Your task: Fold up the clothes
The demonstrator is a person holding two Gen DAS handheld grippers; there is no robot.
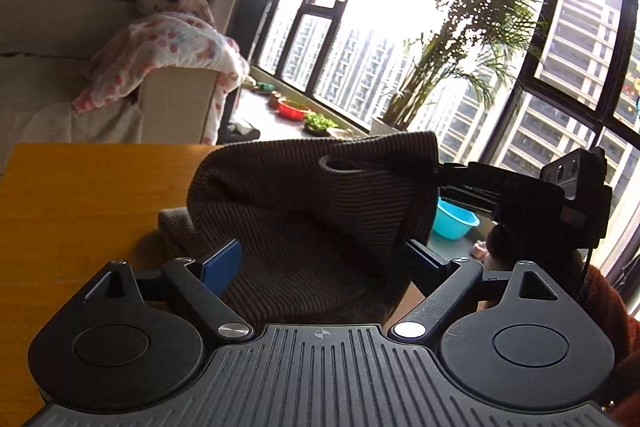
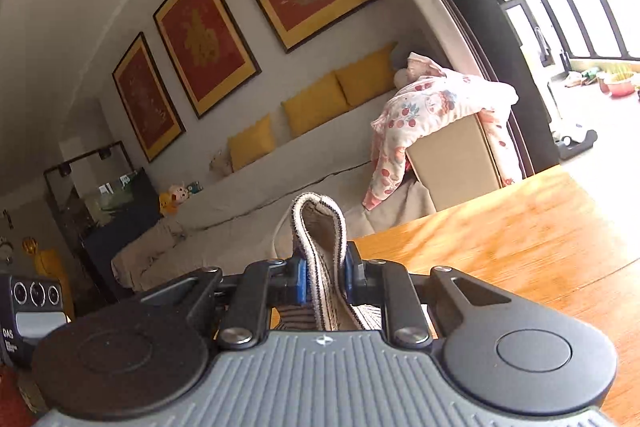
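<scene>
Left wrist view shows your left tool (image 1: 320, 259) spread wide, its blue pads (image 1: 222, 267) set well apart with the brown ribbed garment (image 1: 312, 211) bunched between and ahead of them; neither pad presses the cloth that you can see. The garment is lifted off the wooden counter (image 1: 80, 211), draping down from a high edge on the right, where your right tool (image 1: 436, 171) reaches in from the side and pinches that edge. A lower fold of the same cloth rests on the counter just left of the hanging part.

From the right wrist view, your right tool (image 2: 324, 279) is narrowed onto a doubled strip of striped knit (image 2: 320, 247), the loop of it standing up between the blue pads (image 2: 301, 281) and the rest trailing down behind them. Here the fabric looks pale with dark stripes, while in the other view it reads brown; the light differs sharply between them. The counter (image 2: 520, 247) stretches away on the right of this tool.

Beyond the counter stands a beige sofa (image 2: 300, 163) with yellow cushions (image 2: 312, 103) and a pink printed blanket (image 2: 432, 107) thrown over its arm. A tall potted palm (image 1: 472, 39) stands at the window, and a blue basin (image 1: 456, 221) sits on the floor below.
</scene>
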